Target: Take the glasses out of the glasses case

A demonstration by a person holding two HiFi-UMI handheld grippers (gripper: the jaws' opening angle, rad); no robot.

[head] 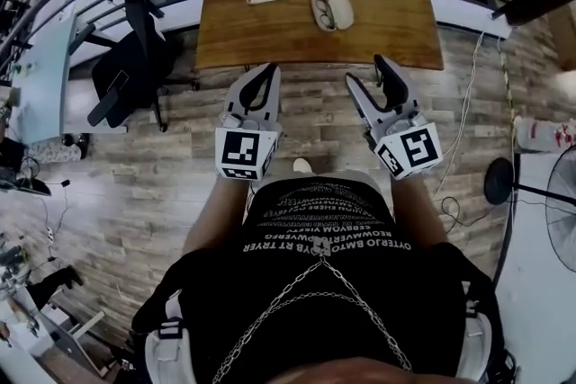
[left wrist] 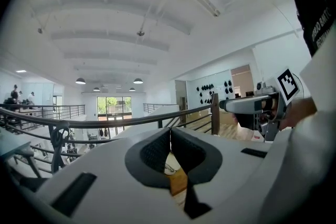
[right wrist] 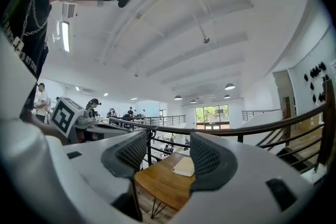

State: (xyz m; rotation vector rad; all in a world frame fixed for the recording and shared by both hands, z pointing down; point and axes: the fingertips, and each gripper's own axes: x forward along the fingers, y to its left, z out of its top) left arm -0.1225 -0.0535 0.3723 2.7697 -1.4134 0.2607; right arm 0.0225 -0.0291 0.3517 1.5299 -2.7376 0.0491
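Head view: I judge the task is only at its start. The glasses case point(head: 339, 9) lies open on the far part of the desk point(head: 270, 45). The glasses point(head: 321, 12) seem to rest in one half, though they are small here. The left tool point(head: 270, 69) and right tool point(head: 365, 69) hang well apart from it.

Left gripper view: the left tool point(left wrist: 169, 131) is pressed together and holds nothing.

Right gripper view: the right tool point(right wrist: 169, 136) is spread and empty. The next move calls for a forward reach to the glasses.

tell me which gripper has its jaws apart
The right gripper: its jaws stand apart, with the wooden table showing between them, while the left gripper has its jaws closed together at the tips, holding nothing.
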